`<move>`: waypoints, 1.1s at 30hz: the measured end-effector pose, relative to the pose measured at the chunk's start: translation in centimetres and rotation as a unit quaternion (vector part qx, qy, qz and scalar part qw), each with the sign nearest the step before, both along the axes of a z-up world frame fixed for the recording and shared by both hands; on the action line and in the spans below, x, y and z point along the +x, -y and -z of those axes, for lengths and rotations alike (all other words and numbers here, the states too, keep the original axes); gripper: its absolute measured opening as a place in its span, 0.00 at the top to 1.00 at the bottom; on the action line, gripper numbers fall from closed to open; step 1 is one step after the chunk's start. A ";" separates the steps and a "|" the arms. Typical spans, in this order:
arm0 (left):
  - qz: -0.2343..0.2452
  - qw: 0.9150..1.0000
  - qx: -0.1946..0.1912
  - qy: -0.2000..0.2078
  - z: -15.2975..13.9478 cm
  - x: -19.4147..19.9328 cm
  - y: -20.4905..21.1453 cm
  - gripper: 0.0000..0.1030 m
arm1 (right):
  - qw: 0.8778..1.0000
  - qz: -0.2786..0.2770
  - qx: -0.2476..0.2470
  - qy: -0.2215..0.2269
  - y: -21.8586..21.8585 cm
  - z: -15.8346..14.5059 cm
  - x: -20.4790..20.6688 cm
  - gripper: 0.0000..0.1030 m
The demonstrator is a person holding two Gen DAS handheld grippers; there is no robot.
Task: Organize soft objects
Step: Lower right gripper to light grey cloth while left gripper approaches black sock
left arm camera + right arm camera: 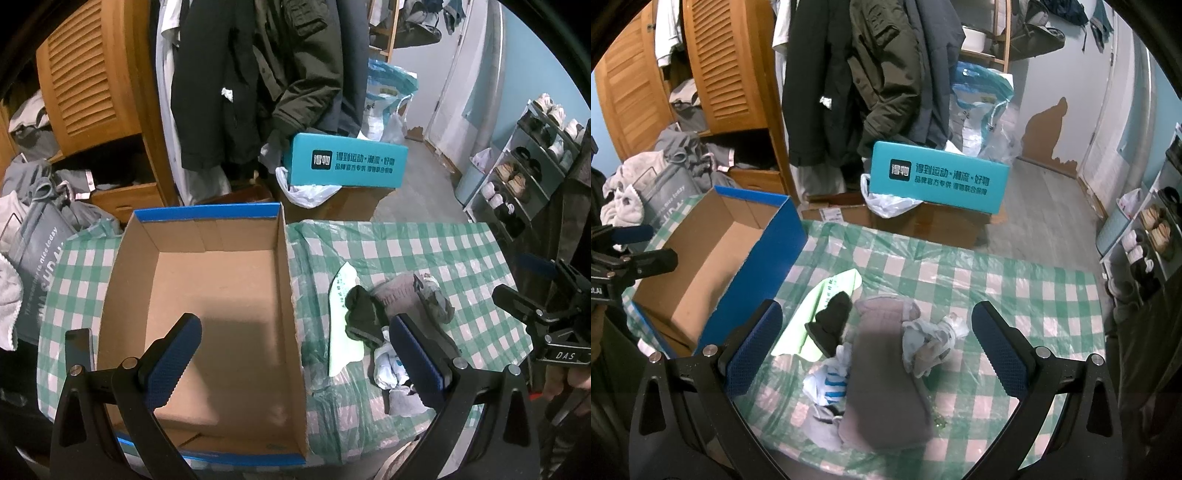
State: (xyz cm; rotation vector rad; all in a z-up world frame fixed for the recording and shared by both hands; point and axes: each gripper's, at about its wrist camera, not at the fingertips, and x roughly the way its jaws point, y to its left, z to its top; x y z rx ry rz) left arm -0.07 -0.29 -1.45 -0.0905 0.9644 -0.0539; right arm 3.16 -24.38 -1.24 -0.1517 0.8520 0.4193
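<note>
Task not begun, by the evidence. The box (207, 314) stands empty on the checked cloth (1015, 288). The soft items lie loose just beside it: a black sock (831, 325), a grey cloth (882, 376), a striped sock (827, 384) and a pale bundle (931, 339), touching in one heap. All remain to be moved.

Left gripper (291, 362) hangs over the box, jaws wide apart, holding nothing. Right gripper (875, 354) hovers over the heap, jaws likewise spread, nothing grasped; contact with the heap cannot be determined.

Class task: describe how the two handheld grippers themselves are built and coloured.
Each gripper, left and right, has a black frame with silver rivets and two fingers faced with blue textured pads. Seen from the left wrist, the right gripper's body bears white "DAS" lettering.
</note>
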 end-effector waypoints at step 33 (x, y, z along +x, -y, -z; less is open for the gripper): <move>0.035 0.994 0.004 -0.100 4.7 5.9 5.3 0.00 | 0.990 0.065 0.001 -0.122 4.4 5.1 7.1 0.01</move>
